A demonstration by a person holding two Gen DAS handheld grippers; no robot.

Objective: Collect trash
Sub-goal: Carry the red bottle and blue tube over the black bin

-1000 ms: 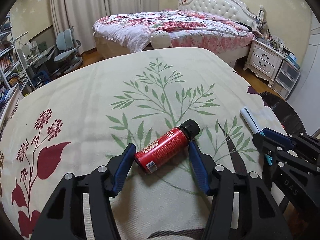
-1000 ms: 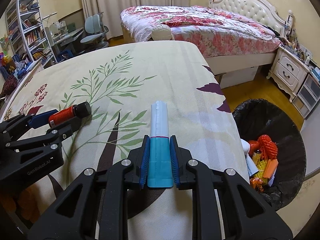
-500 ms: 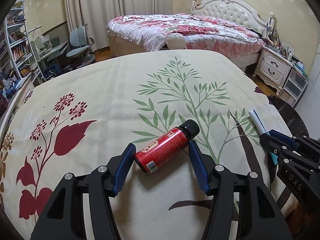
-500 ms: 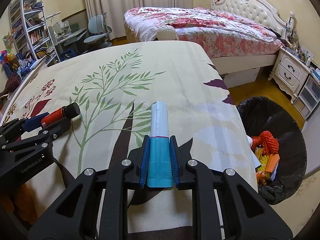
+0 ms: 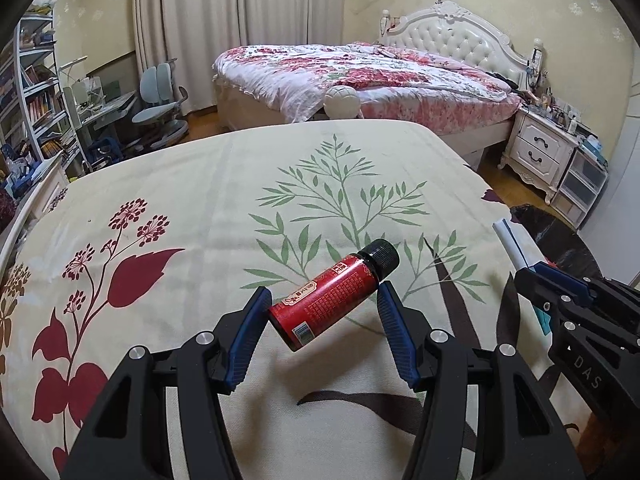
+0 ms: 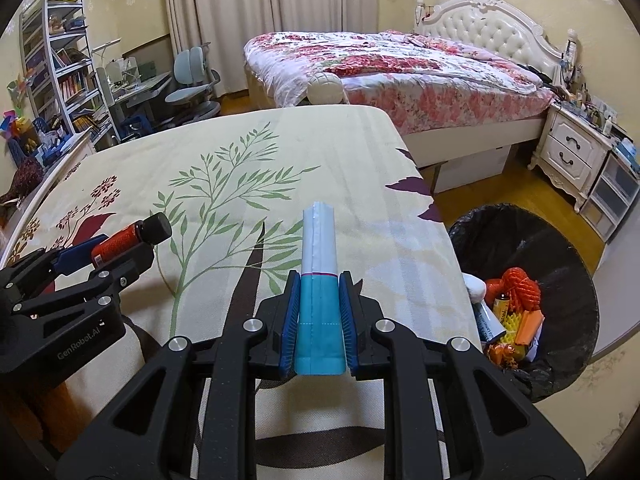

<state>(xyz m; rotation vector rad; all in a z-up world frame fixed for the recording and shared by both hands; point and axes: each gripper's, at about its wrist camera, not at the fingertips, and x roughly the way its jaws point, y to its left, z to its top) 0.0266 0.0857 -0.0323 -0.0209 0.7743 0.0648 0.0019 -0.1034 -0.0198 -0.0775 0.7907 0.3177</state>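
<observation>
— Two pieces of trash are in our grippers at once. The right gripper (image 6: 319, 322) is pinching a blue and white tube (image 6: 319, 280) tight between its pads, fingers nearly closed on the blue end. The left gripper (image 5: 323, 322) is carrying a red bottle (image 5: 333, 295) slantwise, fingers about half open, one pad on its base and the other near its black cap.

— We are judging that bottle to be lifted off the tablecloth (image 5: 200, 208), since a shadow is lying under it. Where are we taking both?

— The bin (image 6: 560, 240) is standing on the floor just past the table's right edge, already holding orange and yellow scraps.

— What are we risking?

— The bottle is sitting skewed, caught only at its ends, so it could pivot and slip out while we are swinging over the edge. The tube is sticking far forward and could catch the bin's rim.

— Only the right wrist view is showing us the bin's inside; the left view is catching just its dark rim, yet it is the one showing how the bottle is sitting between the pads.
</observation>
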